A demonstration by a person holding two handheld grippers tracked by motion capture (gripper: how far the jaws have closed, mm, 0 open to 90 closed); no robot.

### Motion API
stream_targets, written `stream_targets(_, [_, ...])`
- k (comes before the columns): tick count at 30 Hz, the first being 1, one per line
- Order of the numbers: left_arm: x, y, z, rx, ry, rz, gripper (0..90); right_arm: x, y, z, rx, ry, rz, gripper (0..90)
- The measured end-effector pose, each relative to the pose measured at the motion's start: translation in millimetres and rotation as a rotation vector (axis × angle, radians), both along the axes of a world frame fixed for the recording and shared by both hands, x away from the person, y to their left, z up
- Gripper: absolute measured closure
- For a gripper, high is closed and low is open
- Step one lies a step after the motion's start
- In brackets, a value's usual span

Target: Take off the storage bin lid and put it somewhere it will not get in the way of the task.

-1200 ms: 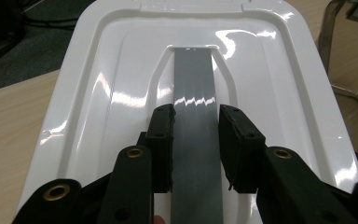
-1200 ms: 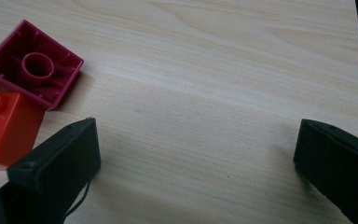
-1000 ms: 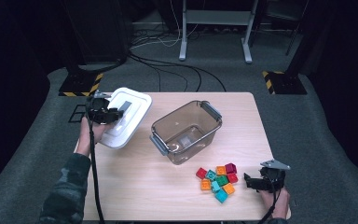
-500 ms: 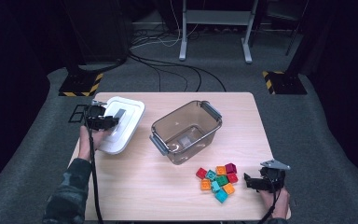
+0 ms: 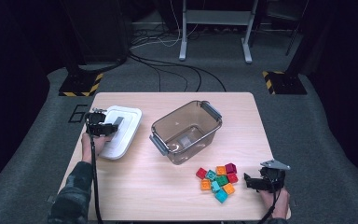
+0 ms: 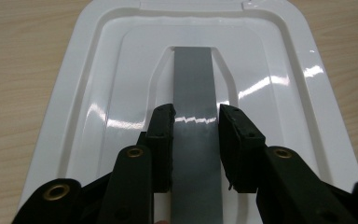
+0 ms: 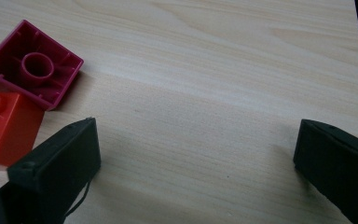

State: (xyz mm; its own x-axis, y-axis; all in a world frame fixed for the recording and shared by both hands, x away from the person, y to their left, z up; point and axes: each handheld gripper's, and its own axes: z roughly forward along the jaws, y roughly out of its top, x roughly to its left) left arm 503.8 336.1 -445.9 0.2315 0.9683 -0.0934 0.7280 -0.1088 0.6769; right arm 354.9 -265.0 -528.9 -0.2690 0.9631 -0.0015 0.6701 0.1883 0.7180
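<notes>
A white lid (image 5: 123, 126) lies about flat at the table's left side, and whether it rests on the wood I cannot tell. My left gripper (image 5: 103, 127) is shut on the grey handle strip (image 6: 193, 79) along the middle of the lid (image 6: 270, 70), one jaw on each side of the strip, as the left gripper (image 6: 196, 114) view shows. My right gripper (image 5: 249, 181) rests open near the front right edge, just right of a cluster of coloured bricks (image 5: 218, 179). Between the right gripper's (image 7: 196, 135) jaws there is bare wood; a magenta brick (image 7: 32, 63) and a red brick (image 7: 2, 126) lie to their left.
A clear plastic bin (image 5: 182, 108) with grey end handles stands open in the middle of the wooden table (image 5: 168, 200), with nothing inside. Dark floor, cables and stand legs lie beyond the far edge.
The left gripper has come down and slightly toward the person with the lid, which went from tilted and raised to low and flat. The right gripper stayed put.
</notes>
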Motion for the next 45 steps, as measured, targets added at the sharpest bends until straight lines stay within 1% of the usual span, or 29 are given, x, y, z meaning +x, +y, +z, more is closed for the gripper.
stream_targets(1, [0.0, 0.1, -1.9, 0.002, 0.002, 0.004, 66.4, 0.0, 0.0, 0.0, 0.0, 0.0, 0.001, 0.0])
stream_targets(3, [-0.6, -0.2, -5.4, 0.007, -0.008, 0.008, 66.3, 0.0, 0.0, 0.0, 0.0, 0.0, 0.001, 0.0])
stream_targets(4, [-0.8, -0.3, -7.0, 0.014, -0.003, 0.01, 66.4, 0.0, 0.0, 0.0, 0.0, 0.0, 0.0, 0.0])
stream_targets(5, [-1.0, -0.1, -9.8, 0.009, 0.003, 0.008, 66.4, 0.0, 0.0, 0.0, 0.0, 0.0, 0.001, 0.0])
stream_targets(9, [-1.5, 1.6, -20.3, -0.004, 0.005, 0.016, 66.4, 0.0, 0.0, 0.0, -0.001, 0.0, 0.001, 0.0])
stream_targets(11, [-1.4, 2.5, -24.9, -0.003, 0.014, 0.019, 66.3, 0.0, 0.0, 0.0, -0.001, 0.0, 0.001, 0.0])
stream_targets(13, [-1.5, 3.4, -30.8, -0.005, 0.024, 0.012, 66.4, 0.0, 0.0, 0.0, -0.001, -0.001, 0.001, 0.0])
stream_targets(14, [-1.5, 4.3, -34.0, -0.013, 0.029, 0.014, 66.3, 0.0, 0.0, 0.0, -0.001, 0.0, 0.001, 0.0])
stream_targets(18, [-1.3, 6.8, -40.0, -0.019, 0.032, 0.018, 66.3, -0.1, 0.0, 0.0, -0.001, -0.001, 0.002, 0.0])
stream_targets(20, [-2.2, 6.3, -42.6, -0.006, 0.023, 0.014, 66.4, -0.1, 0.0, 0.0, -0.001, -0.001, 0.001, 0.0])
stream_targets(22, [-2.9, 5.8, -45.8, -0.005, 0.032, 0.011, 66.3, -0.1, -0.1, 0.0, -0.002, 0.0, 0.002, 0.0])
stream_targets(23, [-3.3, 5.7, -48.3, -0.005, 0.027, 0.008, 66.3, -0.1, 0.0, 0.0, -0.001, 0.0, 0.001, 0.0])
stream_targets(25, [-3.4, 5.4, -52.9, -0.004, 0.032, 0.012, 66.3, -0.1, 0.0, 0.0, -0.001, -0.001, 0.001, 0.0])
stream_targets(26, [-3.6, 5.7, -54.1, -0.005, 0.037, 0.007, 66.3, -0.1, -0.1, 0.0, -0.002, -0.001, 0.003, 0.0])
stream_targets(28, [-3.3, 5.9, -54.1, -0.008, 0.03, 0.012, 66.3, -0.2, 0.0, 0.0, -0.002, -0.001, 0.003, 0.0])
stream_targets(31, [-2.9, 5.2, -54.0, 0.001, 0.031, 0.004, 66.2, -0.2, 0.0, 0.1, -0.004, -0.002, 0.004, 0.0])
stream_targets(34, [-3.8, 6.7, -54.8, -0.017, 0.025, 0.002, 65.7, -0.2, 0.2, 0.0, -0.003, -0.002, 0.003, 0.0])
stream_targets(38, [-5.6, 8.2, -53.3, -0.04, 0.028, -0.007, 60.0, 0.1, 0.8, 0.0, 0.0, 0.0, -0.002, 0.0])
stream_targets(40, [-6.5, 7.1, -51.5, -0.039, 0.039, -0.006, 52.0, 0.1, 0.9, 0.0, 0.001, 0.0, -0.003, 0.0])
stream_targets(42, [-8.1, 6.1, -49.4, -0.035, 0.048, -0.016, 43.2, -0.1, 1.2, 0.0, 0.001, -0.001, -0.004, 0.0])
stream_targets(45, [-12.1, 3.7, -44.7, -0.031, 0.045, -0.026, 34.8, -1.7, 1.6, -0.1, 0.003, 0.001, 0.009, 0.0])
